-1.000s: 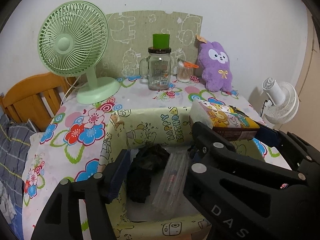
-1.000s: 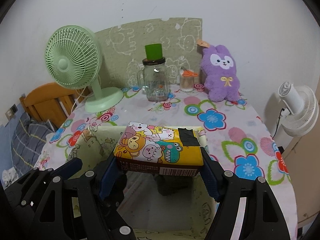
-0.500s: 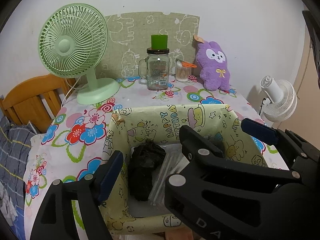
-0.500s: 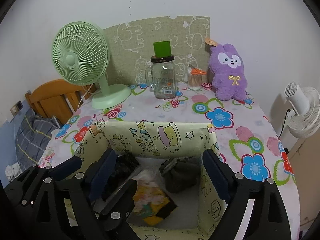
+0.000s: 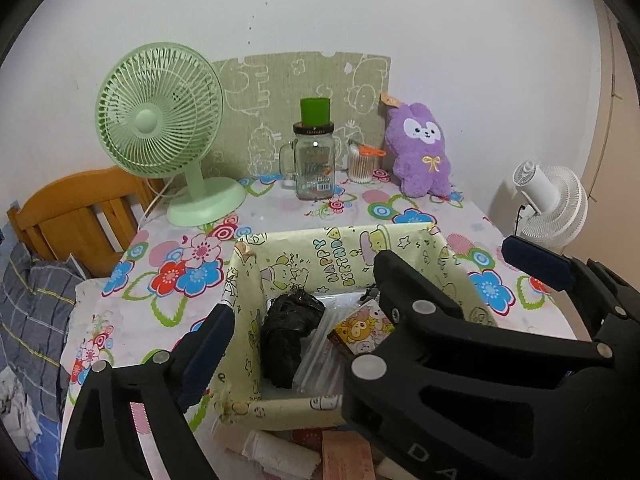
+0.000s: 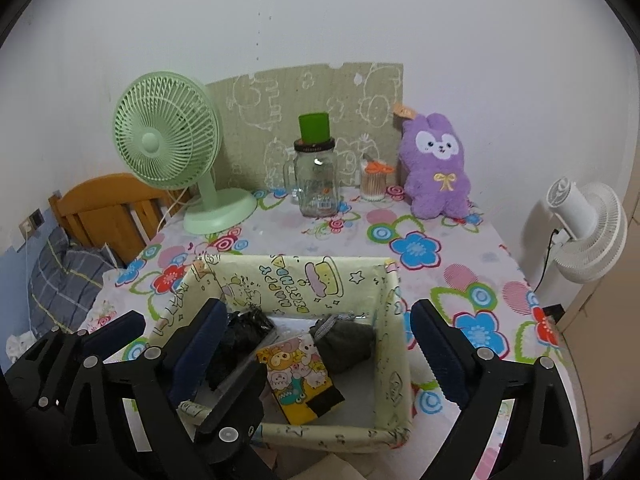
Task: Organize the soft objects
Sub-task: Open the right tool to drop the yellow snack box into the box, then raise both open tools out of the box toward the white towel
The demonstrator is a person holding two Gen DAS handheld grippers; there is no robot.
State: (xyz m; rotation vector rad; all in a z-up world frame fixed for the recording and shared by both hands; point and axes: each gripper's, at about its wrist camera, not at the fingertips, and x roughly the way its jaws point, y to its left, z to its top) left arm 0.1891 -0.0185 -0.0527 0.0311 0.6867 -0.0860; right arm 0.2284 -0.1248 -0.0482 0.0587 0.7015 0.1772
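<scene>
The tissue pack (image 6: pixel 298 376), held a second ago, has been dropped into the box (image 6: pixel 304 284); both tools (image 6: pixel 316 340) (image 5: pixel 360 300) are opening, empty. The plush (image 6: pixel 438 168) remains at the tabletop's far edge.

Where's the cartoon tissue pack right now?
In the right wrist view the cartoon tissue pack lies tilted inside the yellow paper-lined box, between the black bag on its left and the grey pouch on its right.

Fuzzy plush rabbit (image 6: pixel 436 168), paper-lined box (image 6: pixel 394 336)
</scene>
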